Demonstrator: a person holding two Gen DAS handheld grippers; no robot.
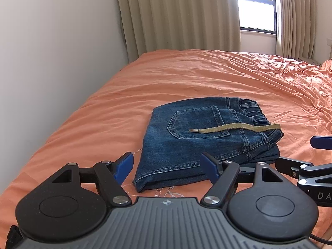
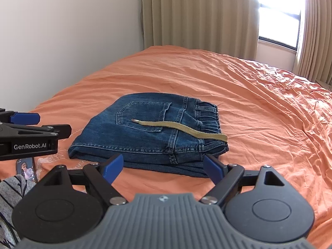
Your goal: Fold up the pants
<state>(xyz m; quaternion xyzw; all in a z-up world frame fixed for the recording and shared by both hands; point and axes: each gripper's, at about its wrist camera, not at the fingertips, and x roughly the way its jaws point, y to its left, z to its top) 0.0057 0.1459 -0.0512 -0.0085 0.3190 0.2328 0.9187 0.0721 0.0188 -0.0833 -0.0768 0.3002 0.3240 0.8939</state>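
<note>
Both grippers, left [image 1: 167,167] and right [image 2: 162,167], gape empty just short of your folded blue denim pants [image 2: 149,132]. Loose tan drawstring [image 2: 180,129] ahead could snag and undo the fold.

Folded pants [image 1: 199,137] lie before spread fingers [image 1: 124,166].
</note>
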